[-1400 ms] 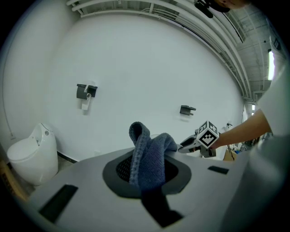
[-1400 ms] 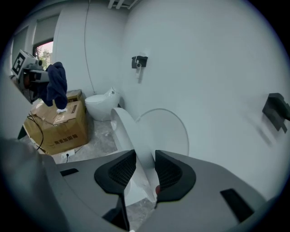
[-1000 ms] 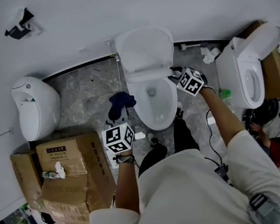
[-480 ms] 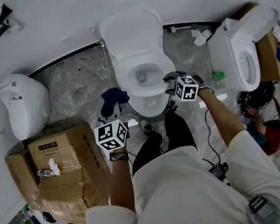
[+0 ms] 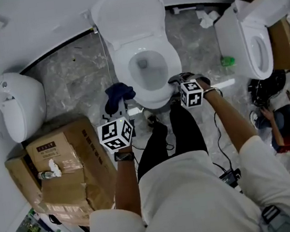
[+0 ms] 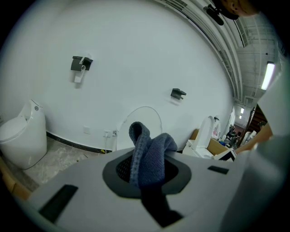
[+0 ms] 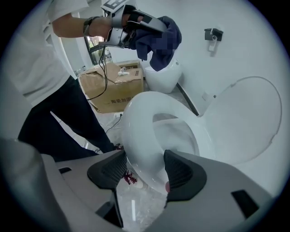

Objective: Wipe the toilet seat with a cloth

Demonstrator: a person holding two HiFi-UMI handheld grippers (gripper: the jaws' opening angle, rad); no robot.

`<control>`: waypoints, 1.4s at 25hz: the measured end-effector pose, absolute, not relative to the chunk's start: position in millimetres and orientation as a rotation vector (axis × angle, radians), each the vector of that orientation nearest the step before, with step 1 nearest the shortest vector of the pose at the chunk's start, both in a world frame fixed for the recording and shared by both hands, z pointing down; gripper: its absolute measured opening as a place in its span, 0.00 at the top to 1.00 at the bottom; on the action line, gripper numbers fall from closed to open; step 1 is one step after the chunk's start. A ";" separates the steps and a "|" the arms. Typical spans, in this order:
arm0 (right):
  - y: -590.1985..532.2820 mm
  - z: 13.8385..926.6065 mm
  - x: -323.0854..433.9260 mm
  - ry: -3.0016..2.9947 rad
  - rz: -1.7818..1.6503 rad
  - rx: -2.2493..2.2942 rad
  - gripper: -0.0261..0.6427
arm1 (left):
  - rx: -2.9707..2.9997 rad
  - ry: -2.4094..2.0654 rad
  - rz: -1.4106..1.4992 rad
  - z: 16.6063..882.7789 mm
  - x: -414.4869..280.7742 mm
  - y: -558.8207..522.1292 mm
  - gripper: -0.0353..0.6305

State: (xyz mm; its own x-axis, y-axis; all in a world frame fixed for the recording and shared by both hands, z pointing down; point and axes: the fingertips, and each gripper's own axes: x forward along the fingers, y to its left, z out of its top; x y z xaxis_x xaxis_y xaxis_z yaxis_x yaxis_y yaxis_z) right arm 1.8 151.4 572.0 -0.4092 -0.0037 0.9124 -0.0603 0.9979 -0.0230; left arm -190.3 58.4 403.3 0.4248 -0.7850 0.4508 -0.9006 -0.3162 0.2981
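Head view: left gripper (image 5: 114, 109) jaws clamp dark blue knitted cloth (image 5: 119, 95), 7 o'clock of white oval toilet seat (image 5: 122, 68), ready to wipe; right gripper (image 5: 180, 79) jaws, just opened wide, straddle seat rim without pinching.

No legible text or labels.

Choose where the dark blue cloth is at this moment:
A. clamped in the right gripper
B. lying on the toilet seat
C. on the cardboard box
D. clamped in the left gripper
D: the left gripper view shows the cloth bunched between the jaws of the left gripper, which are closed on it.
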 end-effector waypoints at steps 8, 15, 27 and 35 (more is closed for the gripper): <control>183.7 611.5 -1.2 -1.953 0.223 -0.053 0.54 | 2.196 -1.343 0.368 437.3 -169.9 65.5 0.88; 202.9 653.9 -9.8 -1.937 0.252 -0.070 0.57 | 2.181 -1.289 0.405 478.1 -161.2 62.9 0.88; 223.5 732.4 -3.4 -1.968 0.295 0.036 0.59 | 2.140 -1.278 0.443 548.9 -152.9 39.1 0.88; 226.6 766.7 -4.8 -1.944 0.284 0.117 0.59 | 2.128 -1.269 0.455 582.1 -147.1 27.4 0.88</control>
State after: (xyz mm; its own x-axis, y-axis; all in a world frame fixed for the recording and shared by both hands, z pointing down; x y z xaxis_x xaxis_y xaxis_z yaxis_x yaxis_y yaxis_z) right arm -4.8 226.6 766.7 -0.3823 0.0516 0.9226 -0.2142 0.9663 -0.1428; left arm -147.1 27.4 582.1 0.4808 -0.6662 0.5701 -0.8767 -0.3525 0.3274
